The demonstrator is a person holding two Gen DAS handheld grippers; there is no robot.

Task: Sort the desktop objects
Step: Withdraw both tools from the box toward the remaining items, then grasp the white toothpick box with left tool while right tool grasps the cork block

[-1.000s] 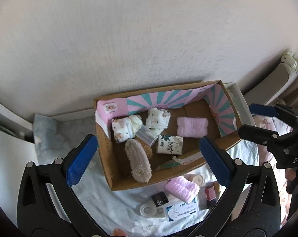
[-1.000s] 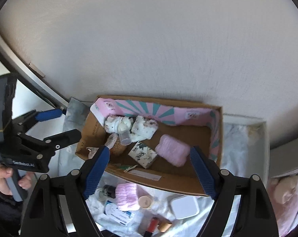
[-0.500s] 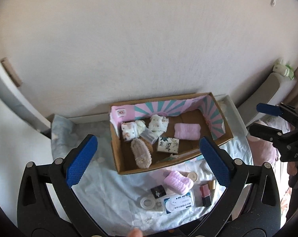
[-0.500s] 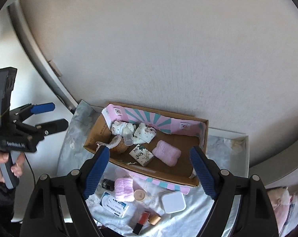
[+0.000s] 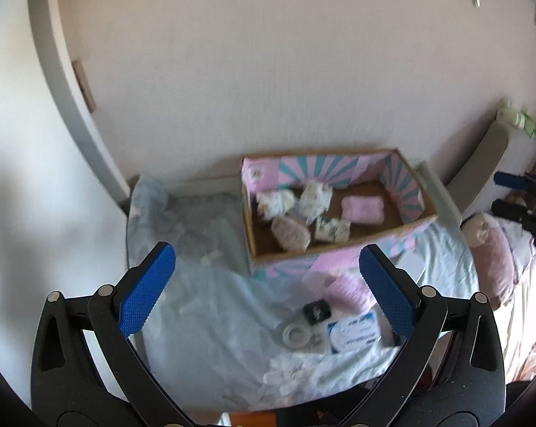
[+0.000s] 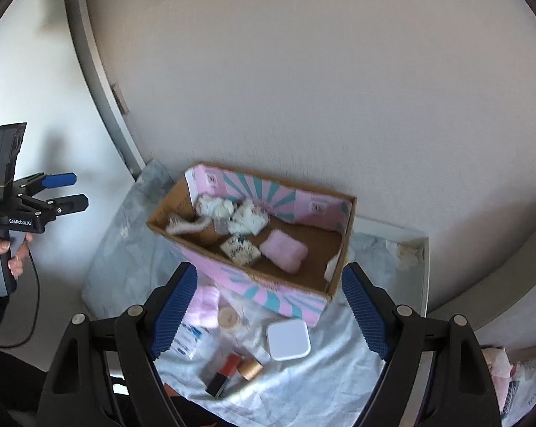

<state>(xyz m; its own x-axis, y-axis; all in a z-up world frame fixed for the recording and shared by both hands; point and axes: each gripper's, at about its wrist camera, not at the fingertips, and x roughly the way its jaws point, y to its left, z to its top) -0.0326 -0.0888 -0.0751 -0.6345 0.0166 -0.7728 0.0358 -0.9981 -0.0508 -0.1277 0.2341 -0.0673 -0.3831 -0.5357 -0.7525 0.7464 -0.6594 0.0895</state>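
An open cardboard box [image 5: 342,247] [image 6: 268,286] with pink and teal lining stands at the back of the cloth-covered table, against the wall. Inside lie a pink towel roll [image 5: 362,209] [image 6: 284,251], patterned cloth bundles [image 5: 314,195] and a printed packet [image 6: 240,247]. In front of the box lie a pink roll [image 5: 348,290], a tape roll [image 5: 294,332], a black item [image 5: 316,311], a white-blue packet [image 5: 353,331], a white square case [image 6: 288,338], a round lid [image 6: 229,318] and a lipstick [image 6: 222,373]. My left gripper [image 5: 264,291] and right gripper [image 6: 268,313] are both open, empty, high above the table.
A pale wall rises right behind the box. A light blue cloth [image 5: 203,284] covers the table. A grey headboard [image 5: 488,156] and pink bedding [image 5: 492,256] lie to the right. The left gripper also shows in the right wrist view [image 6: 59,190], off the table's left side.
Both grippers have pulled back and up from the box, so the table and items look smaller and more of the room shows. Both stay open and empty.
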